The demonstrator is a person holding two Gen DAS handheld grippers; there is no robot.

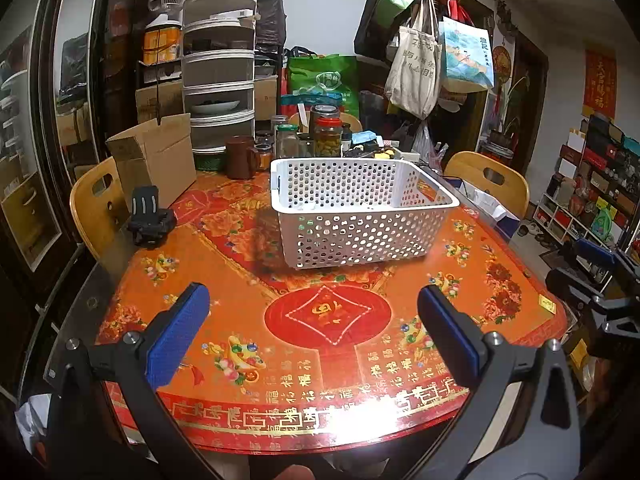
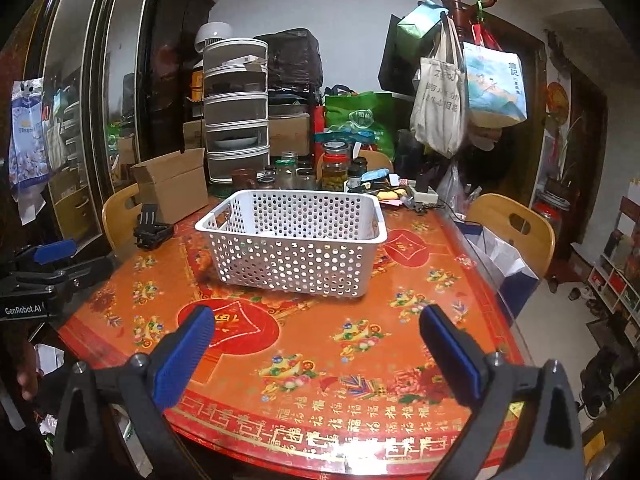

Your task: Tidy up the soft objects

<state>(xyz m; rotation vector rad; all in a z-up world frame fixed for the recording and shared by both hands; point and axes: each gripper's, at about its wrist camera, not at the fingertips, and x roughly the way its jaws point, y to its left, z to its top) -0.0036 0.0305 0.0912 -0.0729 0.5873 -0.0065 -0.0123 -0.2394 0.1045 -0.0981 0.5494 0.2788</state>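
A white perforated basket (image 1: 360,216) (image 2: 294,252) stands in the middle of the red and orange table (image 1: 320,344) (image 2: 320,344). Through its holes I make out pale and green shapes inside, but I cannot tell what they are. My left gripper (image 1: 312,312) hangs open over the near part of the table, well short of the basket, with nothing between its blue pads (image 1: 176,340). My right gripper (image 2: 316,332) is open too, empty, at a similar distance. In each view the other gripper shows at the side edge (image 1: 592,272) (image 2: 44,264).
A small black clamp-like object (image 1: 150,220) (image 2: 151,229) sits at the table's left edge beside an open cardboard box (image 1: 156,160) (image 2: 172,184). Jars (image 1: 326,132) (image 2: 334,168) and a brown mug (image 1: 240,158) crowd the far side. Wooden chairs (image 1: 492,180) (image 2: 516,224) flank the table.
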